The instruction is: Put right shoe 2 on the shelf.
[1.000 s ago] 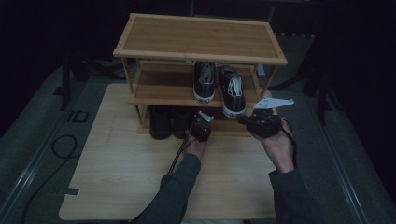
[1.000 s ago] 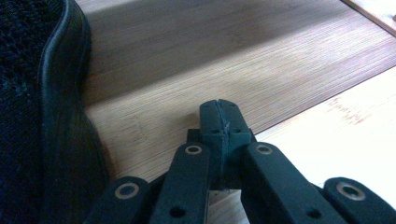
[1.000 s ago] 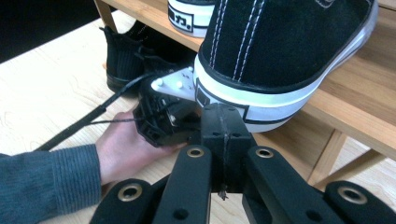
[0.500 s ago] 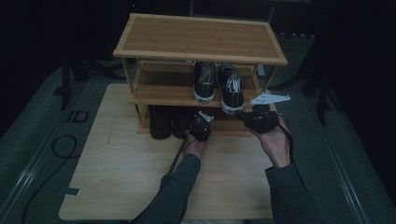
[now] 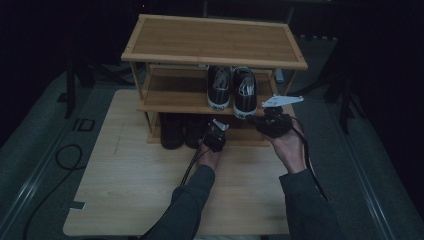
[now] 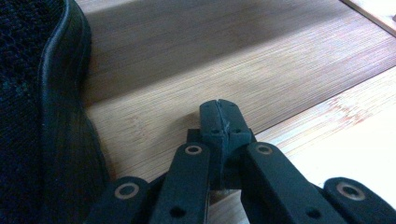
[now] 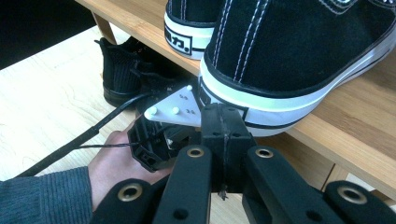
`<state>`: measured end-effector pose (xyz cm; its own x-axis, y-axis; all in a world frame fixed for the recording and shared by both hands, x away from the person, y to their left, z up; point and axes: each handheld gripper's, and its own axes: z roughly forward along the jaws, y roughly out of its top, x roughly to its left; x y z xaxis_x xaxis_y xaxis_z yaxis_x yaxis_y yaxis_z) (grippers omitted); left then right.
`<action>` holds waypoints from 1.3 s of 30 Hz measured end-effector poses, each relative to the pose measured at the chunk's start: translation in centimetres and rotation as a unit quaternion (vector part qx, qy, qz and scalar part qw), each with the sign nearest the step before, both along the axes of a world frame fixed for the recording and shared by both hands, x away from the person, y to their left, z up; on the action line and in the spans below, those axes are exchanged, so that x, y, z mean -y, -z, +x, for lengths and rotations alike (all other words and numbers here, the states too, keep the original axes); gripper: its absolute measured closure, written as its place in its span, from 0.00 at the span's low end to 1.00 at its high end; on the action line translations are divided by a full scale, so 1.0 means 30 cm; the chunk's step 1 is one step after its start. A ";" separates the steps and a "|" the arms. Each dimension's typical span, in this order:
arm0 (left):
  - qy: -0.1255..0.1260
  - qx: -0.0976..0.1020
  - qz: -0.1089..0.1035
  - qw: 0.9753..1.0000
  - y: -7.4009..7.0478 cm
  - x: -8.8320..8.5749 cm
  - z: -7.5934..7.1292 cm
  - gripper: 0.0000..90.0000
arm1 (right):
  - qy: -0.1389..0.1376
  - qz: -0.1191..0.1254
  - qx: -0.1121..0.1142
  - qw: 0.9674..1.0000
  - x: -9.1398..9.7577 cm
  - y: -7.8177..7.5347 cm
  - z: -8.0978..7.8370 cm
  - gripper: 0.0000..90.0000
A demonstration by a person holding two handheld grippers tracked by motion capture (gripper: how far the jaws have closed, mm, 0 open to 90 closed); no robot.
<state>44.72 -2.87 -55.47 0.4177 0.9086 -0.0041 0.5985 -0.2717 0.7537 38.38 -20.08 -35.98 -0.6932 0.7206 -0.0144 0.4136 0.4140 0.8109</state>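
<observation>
My left claw (image 6: 218, 122) has its jaws pressed together with nothing between them, the tip just above the lowest shelf board (image 6: 196, 70) of the wooden shoe rack (image 5: 215, 42). My right claw (image 7: 224, 133) is likewise closed and empty, its tip just short of the heel of the nearer black sneaker (image 7: 299, 51): dark suede, white stitching, a thick white sole with a black stripe. It stands on the middle shelf beside its mate (image 7: 189, 18), heels facing me. My left gripper view brings up close the ribbed rubber edge and mesh of a black shoe (image 6: 42, 116) on the bottom shelf. From the high view, farther off, I see the rack's three tiers, the bare top, the sneaker pair's white laces (image 5: 245, 86) and the pale table (image 5: 125, 170)
</observation>
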 end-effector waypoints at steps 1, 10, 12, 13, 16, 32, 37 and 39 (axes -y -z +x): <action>-0.002 0.001 -0.002 1.000 0.000 0.001 0.000 1.00 | 0.000 0.000 0.000 1.000 -0.001 0.000 0.001 1.00; -0.003 0.001 0.002 1.000 -0.001 -0.001 0.000 1.00 | 0.012 -0.004 0.003 1.000 -0.025 0.011 0.010 1.00; -0.003 0.001 0.002 1.000 0.000 0.000 -0.001 1.00 | 0.016 -0.014 0.008 1.000 -0.040 0.010 0.011 1.00; -0.003 0.000 0.002 1.000 -0.001 -0.001 0.000 1.00 | 0.017 -0.017 0.009 1.000 -0.047 0.010 0.014 1.00; -0.003 0.000 0.002 1.000 -0.001 -0.001 -0.001 1.00 | 0.029 -0.031 0.015 0.999 -0.064 0.015 0.027 1.00; -0.004 0.001 0.002 1.000 0.000 -0.001 -0.001 1.00 | 0.030 -0.032 0.007 0.999 -0.085 0.030 0.062 1.00; -0.003 -0.001 0.003 1.000 -0.001 -0.001 -0.001 1.00 | 0.034 -0.041 0.013 0.999 -0.090 0.037 0.065 1.00; -0.003 -0.001 0.003 1.000 -0.001 -0.002 -0.001 1.00 | 0.033 -0.040 0.012 0.999 -0.089 0.037 0.067 1.00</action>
<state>44.68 -2.82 -55.43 0.4124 0.9110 0.0015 0.6013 -0.2734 0.7508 40.39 -17.40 -37.08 -0.6426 0.7608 -0.0908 0.4224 0.4506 0.7864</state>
